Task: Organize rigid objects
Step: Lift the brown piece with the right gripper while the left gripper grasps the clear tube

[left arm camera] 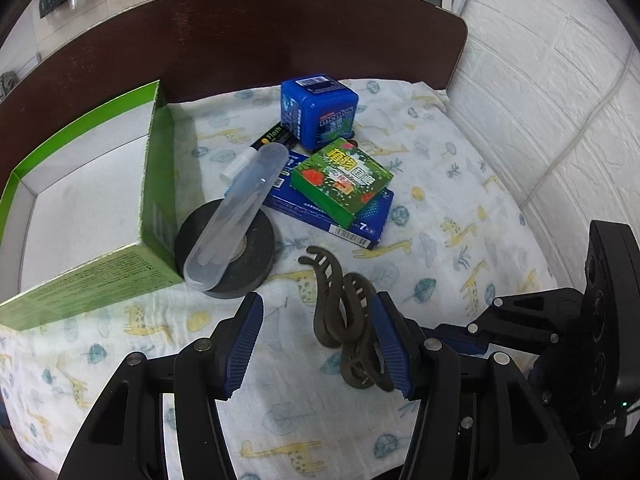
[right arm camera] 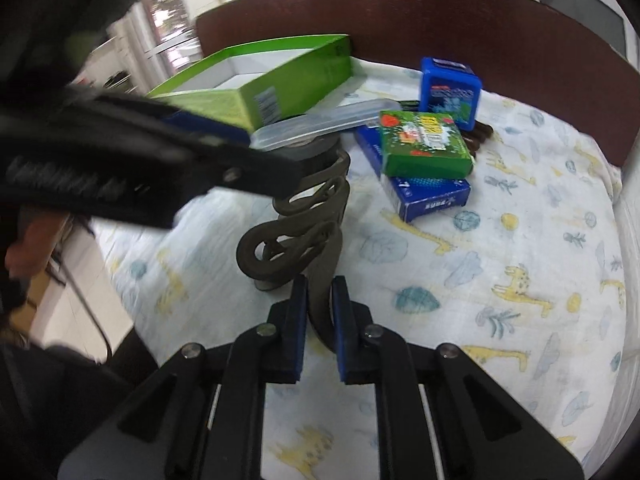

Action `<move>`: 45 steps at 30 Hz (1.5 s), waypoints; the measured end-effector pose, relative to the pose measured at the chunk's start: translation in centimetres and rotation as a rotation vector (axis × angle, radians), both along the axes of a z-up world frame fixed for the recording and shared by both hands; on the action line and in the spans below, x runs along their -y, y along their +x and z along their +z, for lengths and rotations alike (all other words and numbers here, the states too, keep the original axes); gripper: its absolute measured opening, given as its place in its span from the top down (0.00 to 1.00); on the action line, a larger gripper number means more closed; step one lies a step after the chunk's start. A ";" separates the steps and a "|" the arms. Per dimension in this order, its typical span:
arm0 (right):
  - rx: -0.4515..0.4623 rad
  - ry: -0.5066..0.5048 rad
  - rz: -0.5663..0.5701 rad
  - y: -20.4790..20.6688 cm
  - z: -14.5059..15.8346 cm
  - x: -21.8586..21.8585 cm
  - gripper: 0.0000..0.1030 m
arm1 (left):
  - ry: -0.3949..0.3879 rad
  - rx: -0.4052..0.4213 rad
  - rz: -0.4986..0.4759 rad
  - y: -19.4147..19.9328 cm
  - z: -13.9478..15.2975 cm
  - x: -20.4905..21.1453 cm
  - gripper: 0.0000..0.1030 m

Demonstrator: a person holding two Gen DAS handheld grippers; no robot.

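A dark olive hair claw clip (left arm camera: 340,312) stands up off the giraffe-print cloth (left arm camera: 460,208). My right gripper (right arm camera: 319,320) is shut on the clip's (right arm camera: 296,220) lower end, both blue pads pressing it. In the left wrist view my left gripper (left arm camera: 320,344) is open around the clip. Its right pad lies against the clip and its left pad stands well apart. The right gripper (left arm camera: 460,340) reaches in from the right there. In the right wrist view the left gripper (right arm camera: 180,152) is a blurred black shape at the upper left.
An open green box (left arm camera: 88,200) with a white inside sits at the left. Beside it a clear plastic case (left arm camera: 240,216) rests on a black tape roll (left arm camera: 240,256). Behind lie a marker (left arm camera: 260,148), a blue cube tin (left arm camera: 320,112) and a small green box (left arm camera: 340,180) on a flat blue box (left arm camera: 360,224). A dark headboard (left arm camera: 280,40) bounds the back.
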State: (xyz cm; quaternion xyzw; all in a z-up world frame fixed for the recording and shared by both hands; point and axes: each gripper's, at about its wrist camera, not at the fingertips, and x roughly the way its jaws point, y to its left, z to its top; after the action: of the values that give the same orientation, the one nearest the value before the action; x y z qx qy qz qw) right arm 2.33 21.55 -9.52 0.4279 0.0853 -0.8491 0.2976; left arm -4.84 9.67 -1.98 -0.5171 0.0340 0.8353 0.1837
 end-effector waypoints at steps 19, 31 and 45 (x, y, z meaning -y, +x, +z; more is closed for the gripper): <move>0.114 -0.202 -0.351 0.7 -0.3 -6.5 0.64 | 0.041 0.046 0.029 0.9 -1.5 1.4 0.44; -0.075 0.001 -0.033 0.8 3.6 0.6 0.25 | -0.064 -0.083 0.042 -3.7 2.1 1.1 0.44; 0.043 0.002 0.026 -3.2 0.9 1.9 0.55 | -0.196 0.114 -0.028 -11.0 -2.3 -0.1 0.45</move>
State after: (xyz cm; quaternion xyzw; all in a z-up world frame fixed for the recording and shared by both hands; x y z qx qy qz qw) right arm -0.85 19.61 -8.59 0.4454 0.0854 -0.8356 0.3098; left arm -15.88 9.77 -4.26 -0.5786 0.1124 0.7946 0.1456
